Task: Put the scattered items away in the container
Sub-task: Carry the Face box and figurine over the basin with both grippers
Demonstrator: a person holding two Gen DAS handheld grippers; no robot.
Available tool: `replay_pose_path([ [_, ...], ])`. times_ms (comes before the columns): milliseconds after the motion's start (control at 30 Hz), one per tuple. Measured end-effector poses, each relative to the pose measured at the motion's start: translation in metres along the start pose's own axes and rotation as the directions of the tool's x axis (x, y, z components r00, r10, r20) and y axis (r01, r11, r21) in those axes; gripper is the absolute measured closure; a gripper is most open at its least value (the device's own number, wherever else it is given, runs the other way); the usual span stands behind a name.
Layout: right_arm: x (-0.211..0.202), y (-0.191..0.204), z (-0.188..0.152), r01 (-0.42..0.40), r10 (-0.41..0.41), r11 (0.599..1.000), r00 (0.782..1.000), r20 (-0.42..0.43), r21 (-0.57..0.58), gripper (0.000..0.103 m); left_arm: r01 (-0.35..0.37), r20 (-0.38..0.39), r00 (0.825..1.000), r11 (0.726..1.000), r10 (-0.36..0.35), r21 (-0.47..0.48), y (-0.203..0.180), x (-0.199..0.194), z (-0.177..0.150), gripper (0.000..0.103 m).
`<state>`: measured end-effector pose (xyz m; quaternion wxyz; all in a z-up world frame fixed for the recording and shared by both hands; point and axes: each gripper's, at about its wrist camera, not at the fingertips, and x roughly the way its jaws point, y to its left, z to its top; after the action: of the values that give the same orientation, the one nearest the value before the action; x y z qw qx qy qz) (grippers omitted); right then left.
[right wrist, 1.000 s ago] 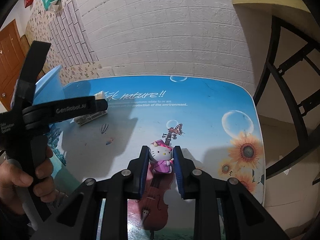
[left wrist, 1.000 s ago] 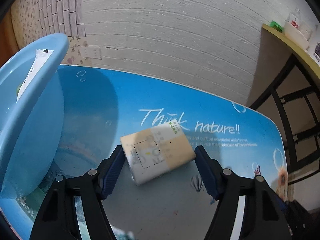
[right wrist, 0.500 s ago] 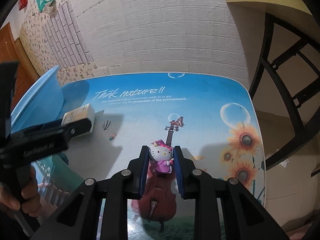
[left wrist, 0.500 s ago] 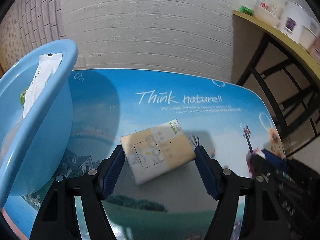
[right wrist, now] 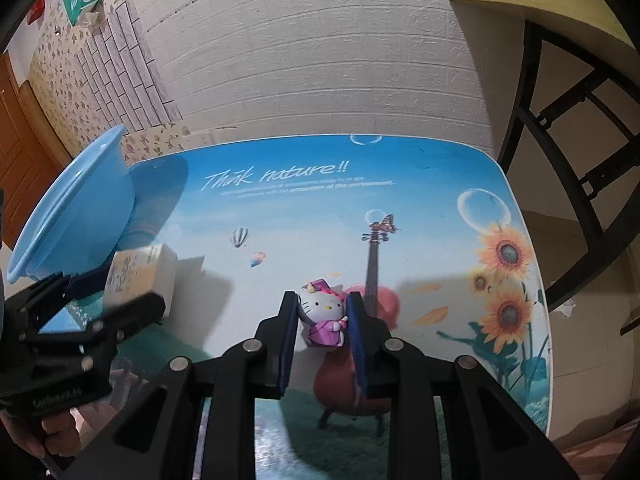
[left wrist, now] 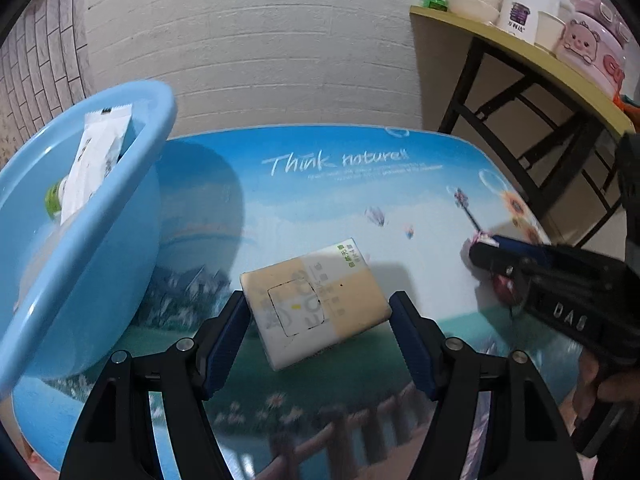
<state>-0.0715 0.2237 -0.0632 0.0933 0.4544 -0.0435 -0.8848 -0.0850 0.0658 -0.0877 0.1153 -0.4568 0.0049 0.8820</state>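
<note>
One printed tabletop [right wrist: 400,184] against white brick wall [right wrist: 320,60]

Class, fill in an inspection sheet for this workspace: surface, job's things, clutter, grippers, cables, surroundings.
Surface: table with a printed nature picture.
Job's things: tissue pack and cat figurine, both held above the table; blue basin at the left, holding a white sachet and a green-capped item.
Clutter: nothing seen.
Grippers: left gripper, jaws shut on the tissue pack; right gripper, jaws shut on the cat figurine.
Cables: nothing seen.
Surroundings: white brick wall; shelf with cups.
</note>
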Motion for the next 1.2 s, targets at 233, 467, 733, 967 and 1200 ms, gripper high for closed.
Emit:
replay_pose_path([
  [233, -0.001, 0.015, -0.011, 0.0, 0.0, 1.0, 1.0, -0.012, -0.003, 0.078, -0.002, 0.005, 1.0, 1.0, 0.002, -0.002, 0.016, -0.009, -0.017, 0.033],
  [467, -0.003, 0.025, -0.014, 0.006, -0.006, 1.0, 1.0, -0.014, -0.01, 0.078, -0.013, -0.003, 1.0, 0.998, 0.012, -0.054, 0.024, -0.015, -0.022, 0.024],
  [733, -0.004, 0.031, -0.012, 0.002, -0.002, 1.0, 1.0, -0.013, -0.022, 0.078, -0.088, 0.008, 0.996, 0.978, 0.091, -0.19, 0.019, -0.017, -0.023, 0.015],
  [967, -0.005, 0.03, -0.011, 0.001, -0.001, 1.0, 1.0, -0.011, -0.025, 0.078, -0.182, -0.028, 0.983, 0.947, 0.181, -0.263, 0.02, -0.004, -0.018, 0.015],
  [1200, -0.004, 0.029, -0.011, -0.001, 0.0, 1.0, 1.0, -0.011, -0.022, 0.078, -0.157, 0.013, 0.986, 0.957, 0.165, -0.244, 0.019, -0.005, -0.019, 0.04],
])
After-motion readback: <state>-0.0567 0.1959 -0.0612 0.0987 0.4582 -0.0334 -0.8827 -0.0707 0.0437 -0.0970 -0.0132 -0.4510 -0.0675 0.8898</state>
